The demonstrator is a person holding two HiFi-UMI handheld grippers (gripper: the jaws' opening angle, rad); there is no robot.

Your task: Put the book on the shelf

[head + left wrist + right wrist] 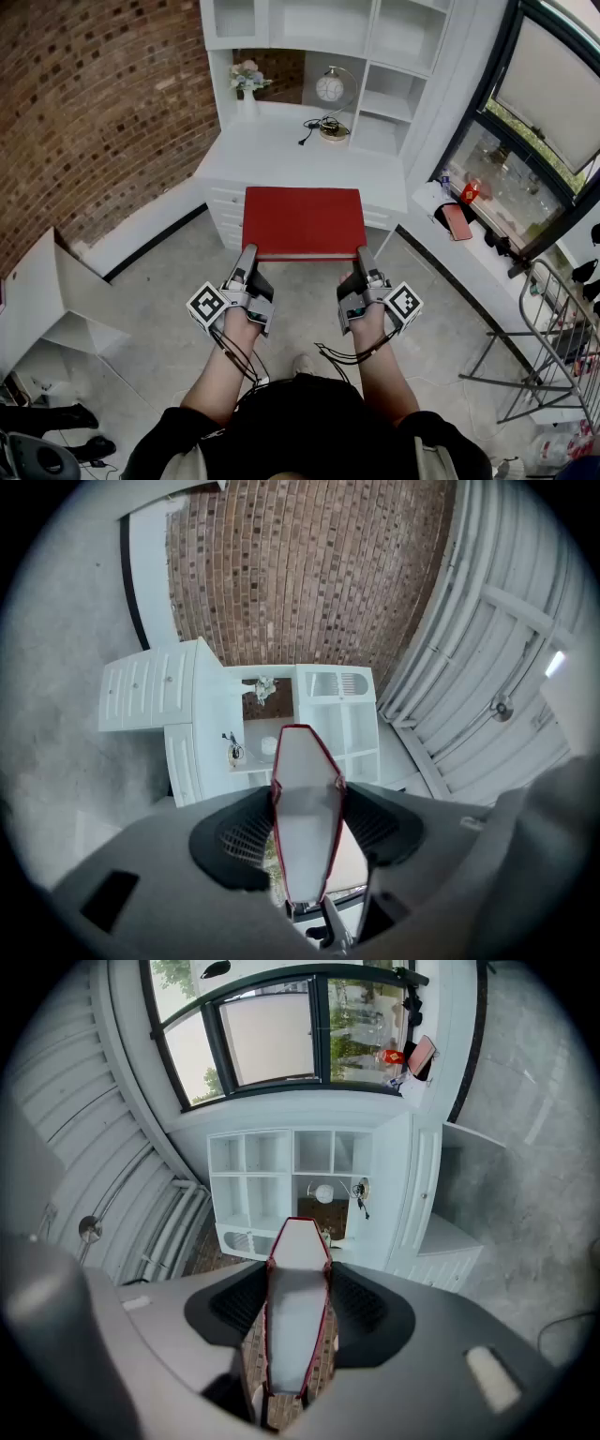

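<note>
A red hardcover book point(304, 221) is held flat in mid-air in front of the white shelf unit point(384, 37). My left gripper point(246, 257) is shut on its near left corner and my right gripper point(362, 259) on its near right corner. In the left gripper view the book's white page edge point(305, 799) stands edge-on between the dark pads point(246, 834), which press on both covers. The right gripper view shows the same: the book point(298, 1307) clamped between the pads point(361, 1302), with the shelf's open compartments point(281, 1162) straight ahead.
Below the shelves a white desk top point(281, 150) carries a flower vase point(247, 80), a round clock point(329, 89) and a cable. A brick wall point(94, 112) is at the left, a window sill point(459, 220) with small items and a metal rack point(553, 356) at the right.
</note>
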